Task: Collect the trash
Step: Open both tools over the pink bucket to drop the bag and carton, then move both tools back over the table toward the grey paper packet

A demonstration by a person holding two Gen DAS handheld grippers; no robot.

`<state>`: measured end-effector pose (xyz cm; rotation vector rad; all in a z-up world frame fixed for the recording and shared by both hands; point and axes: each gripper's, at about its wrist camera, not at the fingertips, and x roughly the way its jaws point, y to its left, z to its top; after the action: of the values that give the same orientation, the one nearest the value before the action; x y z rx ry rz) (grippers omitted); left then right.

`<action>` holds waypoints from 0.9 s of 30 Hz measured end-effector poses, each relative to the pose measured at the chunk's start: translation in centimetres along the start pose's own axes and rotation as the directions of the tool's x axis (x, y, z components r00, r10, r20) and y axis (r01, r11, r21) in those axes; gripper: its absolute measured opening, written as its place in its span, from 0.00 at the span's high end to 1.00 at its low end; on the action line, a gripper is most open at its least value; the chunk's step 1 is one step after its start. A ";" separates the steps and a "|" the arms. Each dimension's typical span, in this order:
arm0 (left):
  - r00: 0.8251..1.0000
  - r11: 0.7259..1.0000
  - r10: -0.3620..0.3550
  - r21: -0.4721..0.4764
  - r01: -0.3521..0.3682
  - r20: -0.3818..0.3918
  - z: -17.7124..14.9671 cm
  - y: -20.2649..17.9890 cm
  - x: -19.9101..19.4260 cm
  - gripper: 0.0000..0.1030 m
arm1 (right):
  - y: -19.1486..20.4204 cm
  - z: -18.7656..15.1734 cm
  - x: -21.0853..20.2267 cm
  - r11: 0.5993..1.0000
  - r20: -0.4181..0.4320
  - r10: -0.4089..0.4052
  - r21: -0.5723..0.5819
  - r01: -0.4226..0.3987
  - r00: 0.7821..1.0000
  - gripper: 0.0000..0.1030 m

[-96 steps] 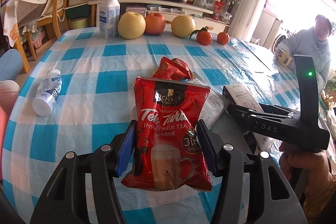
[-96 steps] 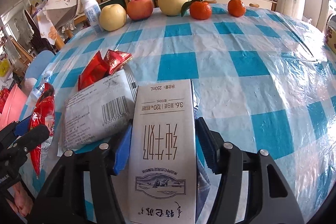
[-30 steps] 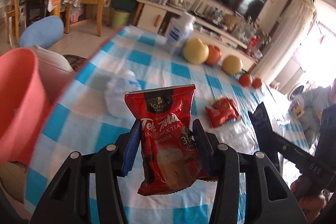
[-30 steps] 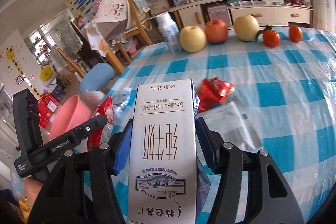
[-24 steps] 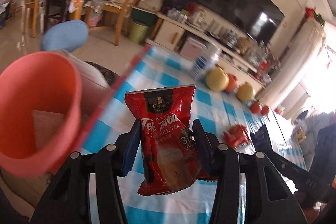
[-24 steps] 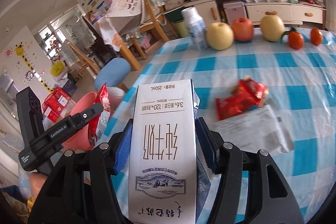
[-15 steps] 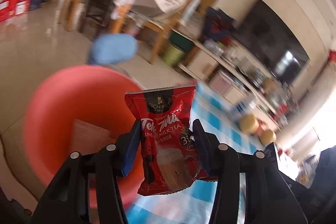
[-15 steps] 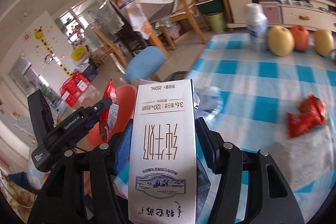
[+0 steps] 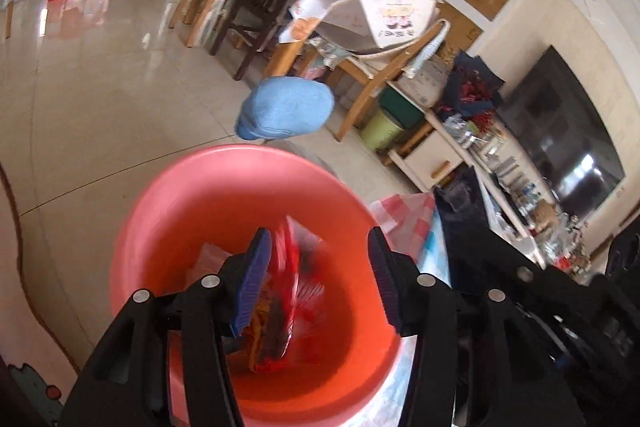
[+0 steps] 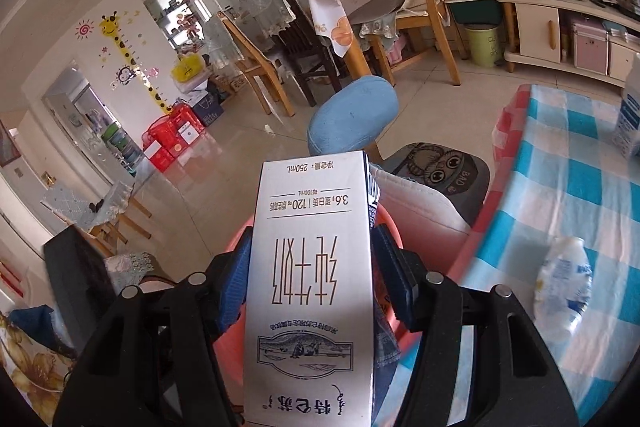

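Note:
In the left wrist view a pink bin (image 9: 200, 179) stands right under my left gripper (image 9: 318, 239). The gripper's jaws are opening. A red milk-tea packet (image 9: 288, 287) hangs blurred between them, over the bin's inside and close to the left pad, with a gap to the right pad. Paper scraps lie at the bin's bottom. My right gripper (image 10: 314, 239) is shut on a white milk carton (image 10: 312, 267), held above the same pink bin (image 10: 236, 343), most of which the carton hides.
The table with the blue check cloth (image 10: 580, 187) runs along the right. On it lie a crumpled plastic bottle (image 10: 564, 279) and a white bottle (image 10: 630, 119). A blue stool (image 10: 352, 115), an owl-print cushion seat (image 10: 440, 171) and wooden chairs stand on the tiled floor behind the bin.
Both grippers swung off the table toward the pink bin. The left jaws have spread and the red packet has slipped down into the bin. The carton stays gripped.

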<state>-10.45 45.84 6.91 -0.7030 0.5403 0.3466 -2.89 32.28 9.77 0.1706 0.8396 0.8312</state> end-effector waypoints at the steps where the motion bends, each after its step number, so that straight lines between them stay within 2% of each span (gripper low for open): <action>1: 1.000 1.000 0.021 -0.011 -0.021 -0.001 0.1 0.3 0.2 0.44 | 0.1 0.0 0.8 1.000 -0.012 0.001 -0.005 -0.001 1.000 0.36; 3: 0.999 0.998 0.044 -0.040 -0.044 -0.002 0.3 1.2 0.3 0.36 | -0.4 -0.2 1.2 1.000 -0.007 -0.022 0.009 0.022 1.000 0.25; 6: 0.997 0.996 0.073 -0.055 -0.071 0.031 0.3 1.6 0.0 0.31 | -1.4 -0.9 0.6 0.999 0.018 -0.006 0.044 0.005 1.000 0.23; 7: 0.995 0.995 0.083 -0.056 -0.080 0.047 0.3 1.6 -0.1 0.28 | -1.6 -1.3 0.2 0.999 0.026 -0.019 0.048 0.018 0.999 0.19; 9: 0.995 0.995 0.084 -0.054 -0.081 0.060 0.2 1.4 -0.2 0.25 | -2.4 -1.7 -0.6 0.998 0.040 -0.037 0.052 0.035 0.999 0.18; 13: 0.993 0.997 0.081 0.004 -0.082 0.082 -0.3 0.1 -0.4 0.20 | -4.2 -2.9 -2.4 0.995 0.051 -0.080 0.067 0.076 0.996 0.16; 17: 0.991 0.998 0.049 0.023 -0.052 0.124 -0.7 -0.9 -0.9 0.15 | -5.9 -4.9 -4.7 0.988 0.038 -0.144 0.067 0.141 0.989 0.16; 21: 0.995 0.998 0.018 0.057 -0.024 0.101 -1.3 -2.3 -0.6 0.15 | -7.4 -7.2 -7.1 0.974 0.033 -0.224 0.048 0.222 0.974 0.16; 27: 0.993 0.991 -0.072 0.116 0.061 0.095 -3.0 -4.8 -0.9 0.11 | -8.7 -9.3 -10.4 0.951 0.045 -0.308 0.004 0.308 0.950 0.16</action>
<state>-9.98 40.28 7.99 -0.5895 0.4381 0.2843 -8.45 17.27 5.78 0.0521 0.7971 0.5326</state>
